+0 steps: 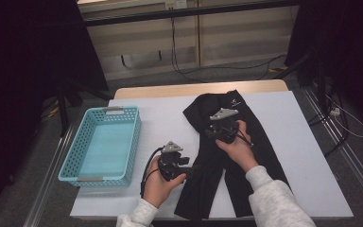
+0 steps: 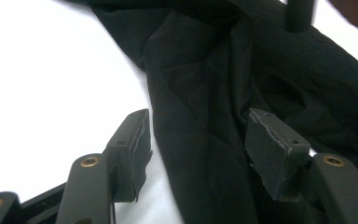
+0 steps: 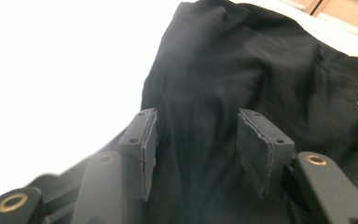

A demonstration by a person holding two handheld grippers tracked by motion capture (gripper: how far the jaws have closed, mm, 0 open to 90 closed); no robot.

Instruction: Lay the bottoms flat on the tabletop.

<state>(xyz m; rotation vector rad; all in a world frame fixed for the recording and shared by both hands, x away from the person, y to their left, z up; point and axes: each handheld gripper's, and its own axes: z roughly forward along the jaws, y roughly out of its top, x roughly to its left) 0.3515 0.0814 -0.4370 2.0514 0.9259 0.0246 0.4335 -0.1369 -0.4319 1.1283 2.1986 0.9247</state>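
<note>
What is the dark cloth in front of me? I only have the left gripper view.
Observer: Black trousers, laid flat on a white sheet, seen whole in the high view.
Operator: Where is the other gripper?
Observer: The right gripper is over the upper part of the trousers, near the waist; its own view shows open jaws with cloth between them, not pinched.
Operator: Anything else on the table?
Observer: A light-blue basket sits left of the trousers, apart from them, with nothing inside.
Operator: And my gripper from above?
Observer: The left gripper is at the left edge of the trouser leg, jaws open.
</note>
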